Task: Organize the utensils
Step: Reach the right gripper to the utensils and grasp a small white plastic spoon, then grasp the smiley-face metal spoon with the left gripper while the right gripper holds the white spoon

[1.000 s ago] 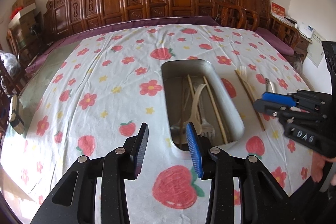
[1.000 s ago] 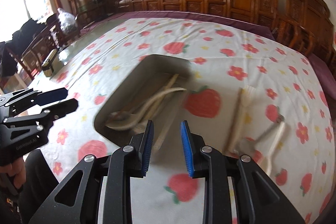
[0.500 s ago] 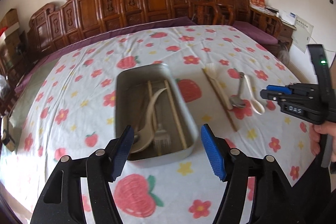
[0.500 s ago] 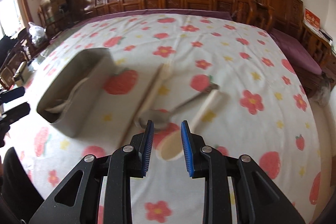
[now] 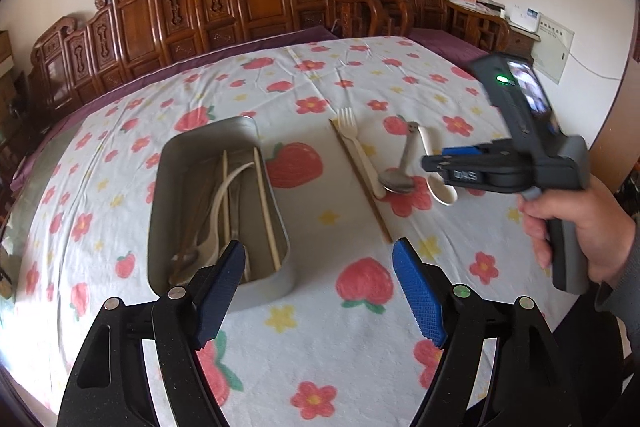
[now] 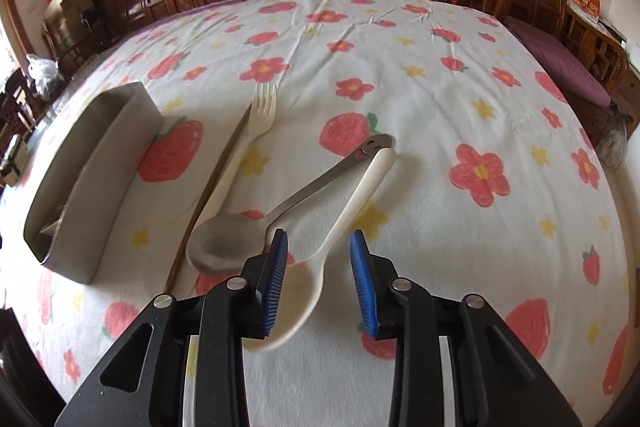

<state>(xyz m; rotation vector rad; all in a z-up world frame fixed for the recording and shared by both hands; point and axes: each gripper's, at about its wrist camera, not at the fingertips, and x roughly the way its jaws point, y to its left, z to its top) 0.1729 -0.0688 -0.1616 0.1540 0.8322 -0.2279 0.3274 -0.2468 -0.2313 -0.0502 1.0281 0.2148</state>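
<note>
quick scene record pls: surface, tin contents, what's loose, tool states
surface: floral cloth
tin: chopsticks, cream spoon, other utensils, partly hidden
loose, right of tin: chopstick, fork, metal spoon, white spoon
left tool: jaws have just been opening, nothing between them
right tool: jaws have just been opening, over white spoon's bowl, not gripping

The right gripper [image 6: 318, 277] hangs over the white spoon [image 6: 320, 259], its jaws apart and just opening, the spoon's bowl below and between them, untouched. A metal spoon [image 6: 260, 231] lies just left of the white spoon, then a white fork [image 6: 244, 155], a chopstick [image 6: 200, 207] and the metal tray [image 6: 92, 179].
</note>
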